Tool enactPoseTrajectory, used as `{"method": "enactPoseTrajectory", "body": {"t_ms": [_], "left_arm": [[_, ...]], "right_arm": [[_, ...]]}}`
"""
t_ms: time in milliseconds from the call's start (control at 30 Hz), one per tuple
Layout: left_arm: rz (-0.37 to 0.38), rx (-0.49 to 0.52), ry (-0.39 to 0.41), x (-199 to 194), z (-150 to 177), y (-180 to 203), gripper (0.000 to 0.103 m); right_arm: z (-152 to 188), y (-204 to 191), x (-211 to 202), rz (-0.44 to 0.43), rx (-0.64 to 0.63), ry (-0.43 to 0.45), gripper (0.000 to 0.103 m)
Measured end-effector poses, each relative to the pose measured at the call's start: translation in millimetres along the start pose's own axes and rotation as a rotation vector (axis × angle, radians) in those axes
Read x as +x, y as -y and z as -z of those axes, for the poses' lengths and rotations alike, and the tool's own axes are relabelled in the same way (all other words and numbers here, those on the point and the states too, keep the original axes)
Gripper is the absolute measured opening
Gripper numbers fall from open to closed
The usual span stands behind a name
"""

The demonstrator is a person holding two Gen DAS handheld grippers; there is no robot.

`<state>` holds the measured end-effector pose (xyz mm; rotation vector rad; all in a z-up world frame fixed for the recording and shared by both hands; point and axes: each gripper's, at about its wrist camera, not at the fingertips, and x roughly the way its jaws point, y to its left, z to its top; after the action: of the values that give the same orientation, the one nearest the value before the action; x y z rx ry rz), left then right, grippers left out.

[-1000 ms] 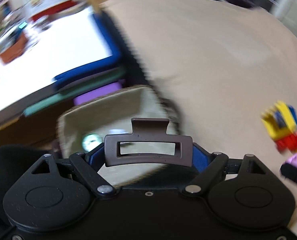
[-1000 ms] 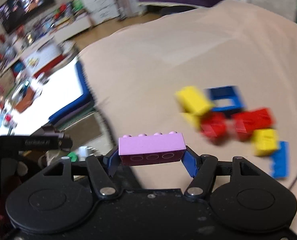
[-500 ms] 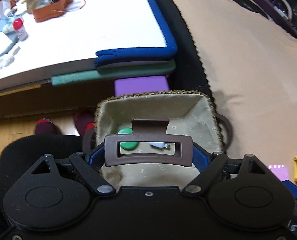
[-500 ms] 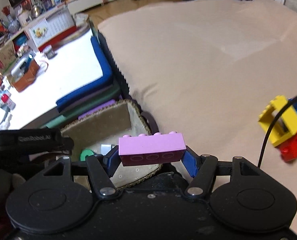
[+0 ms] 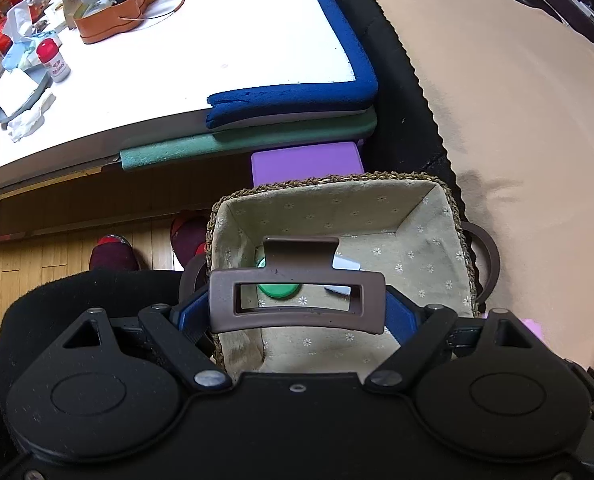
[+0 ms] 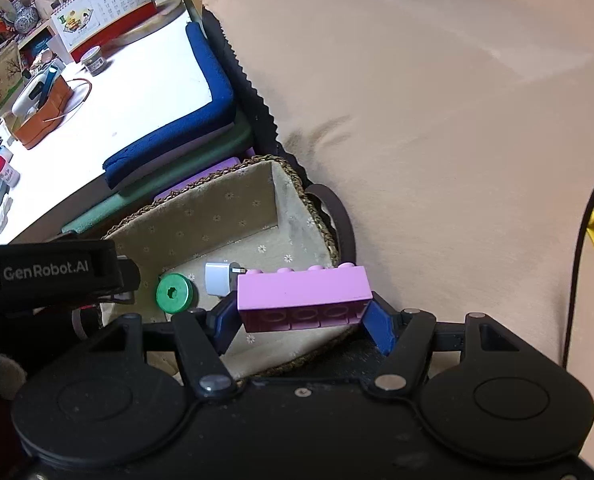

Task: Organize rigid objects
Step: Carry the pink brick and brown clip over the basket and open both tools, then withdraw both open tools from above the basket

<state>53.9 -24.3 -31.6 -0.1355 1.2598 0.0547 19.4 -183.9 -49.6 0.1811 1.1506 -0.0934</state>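
On the left we hold the left gripper [image 5: 297,312] above the woven basket [image 5: 453,208], its blue pads clamped on the two ends of a brown hair claw clip [image 5: 297,300]. Down in the basket we see a green cap [image 6: 173,293] and, just beside it, a small white plug [image 6: 218,279]. On the right, our right gripper [image 6: 303,314] grips a pink building brick [image 6: 303,292] by its ends, over the basket's near right corner, next to the beige blanket [image 6: 437,100].
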Motion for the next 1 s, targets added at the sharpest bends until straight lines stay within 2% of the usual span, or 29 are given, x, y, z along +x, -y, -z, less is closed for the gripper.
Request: {"method": "enactPoseTrajectory", "body": {"t_ms": [100, 333, 1000], "left_arm": [[-0.003, -0.002, -0.001, 0.0, -0.7, -0.1, 0.083], [-0.005, 0.001, 0.008, -2.0, 0.4, -0.2, 0.083], [-0.005, 0.030, 0.021, -7.2, 7.7, 2.3, 0.084]], "right_arm": [[-1.8, -2.7, 2.0, 0.012, -0.005, 0.015, 0.072], [1.2, -2.4, 4.9, 0.037, -0.007, 0.017, 0.077], [15.6, 0.6, 2.6, 0.077, -0.014, 0.012, 0.079]]}}
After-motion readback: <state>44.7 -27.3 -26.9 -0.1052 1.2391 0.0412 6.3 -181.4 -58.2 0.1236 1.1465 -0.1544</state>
